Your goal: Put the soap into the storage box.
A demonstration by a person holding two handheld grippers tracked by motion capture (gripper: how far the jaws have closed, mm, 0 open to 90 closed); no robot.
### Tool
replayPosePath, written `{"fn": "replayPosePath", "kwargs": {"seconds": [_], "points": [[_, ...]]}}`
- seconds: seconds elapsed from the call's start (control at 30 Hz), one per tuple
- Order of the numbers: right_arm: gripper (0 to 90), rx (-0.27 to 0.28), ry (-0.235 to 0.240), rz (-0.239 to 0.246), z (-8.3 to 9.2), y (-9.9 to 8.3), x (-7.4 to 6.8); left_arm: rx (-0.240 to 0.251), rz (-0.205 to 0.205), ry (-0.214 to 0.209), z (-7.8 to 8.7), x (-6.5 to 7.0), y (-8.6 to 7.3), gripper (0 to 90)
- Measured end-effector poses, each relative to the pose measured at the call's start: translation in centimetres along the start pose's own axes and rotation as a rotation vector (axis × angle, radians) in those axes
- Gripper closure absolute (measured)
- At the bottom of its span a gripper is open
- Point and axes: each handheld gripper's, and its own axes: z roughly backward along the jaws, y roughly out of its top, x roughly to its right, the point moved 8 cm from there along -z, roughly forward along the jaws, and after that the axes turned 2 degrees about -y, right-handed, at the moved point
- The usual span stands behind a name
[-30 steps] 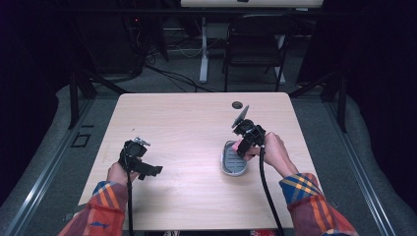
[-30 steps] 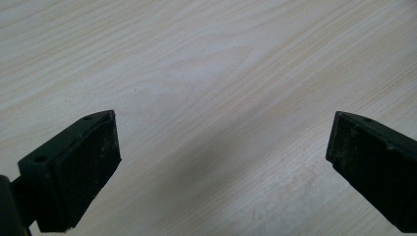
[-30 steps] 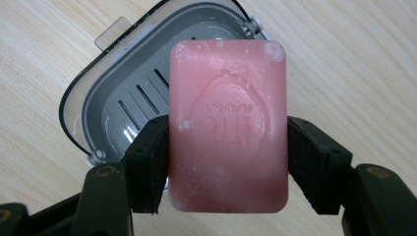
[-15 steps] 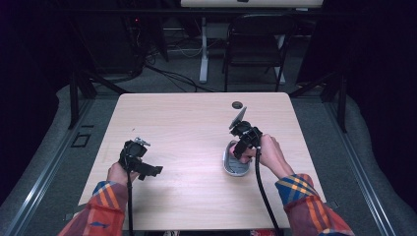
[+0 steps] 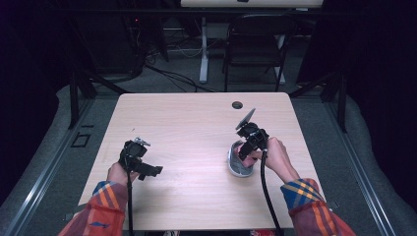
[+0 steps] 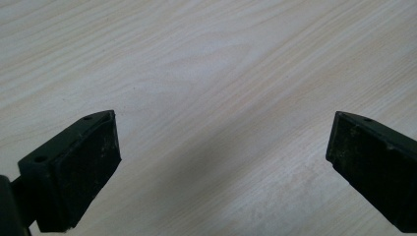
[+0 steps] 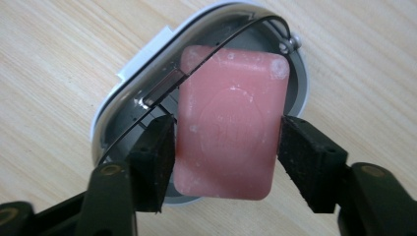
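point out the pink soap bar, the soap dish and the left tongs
pink soap bar (image 7: 228, 123), right gripper view, middle of its flat face
soap dish (image 7: 142, 83), right gripper view, white outer rim at the left
left tongs (image 6: 221, 162), left gripper view, midway between the two open jaws

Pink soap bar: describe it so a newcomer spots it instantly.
Start at the light wooden table and go to its right half, where the right gripper hangs over an oval grey soap dish. The pink soap bar sits between that gripper's jaws, above the dish: a rounded pink rectangle, the one coloured thing on the table.
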Motion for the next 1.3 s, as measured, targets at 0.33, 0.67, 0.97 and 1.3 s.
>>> {"fn": "replayPosePath", "kwargs": {"seconds": [0.33,0.67,0.97,1.3], "points": [[37.6,0.010,0.081,-0.064,-0.5,-0.6,0.0,0.000,0.000,0.003,0.0,0.0,0.0,0.0],[42.2,0.021,0.142,-0.066,0.5,-0.5,-0.9,-0.002,-0.003,0.002,0.0,0.0,0.0,0.0],[48.8,0.019,0.180,-0.037,0.8,-0.7,-2.0,-0.003,-0.002,-0.001,-0.1,0.1,0.0,0.0],[46.5,0.049,0.144,0.006,1.9,-0.8,-1.9,-0.001,-0.004,0.001,0.0,0.0,0.0,0.0]]}}
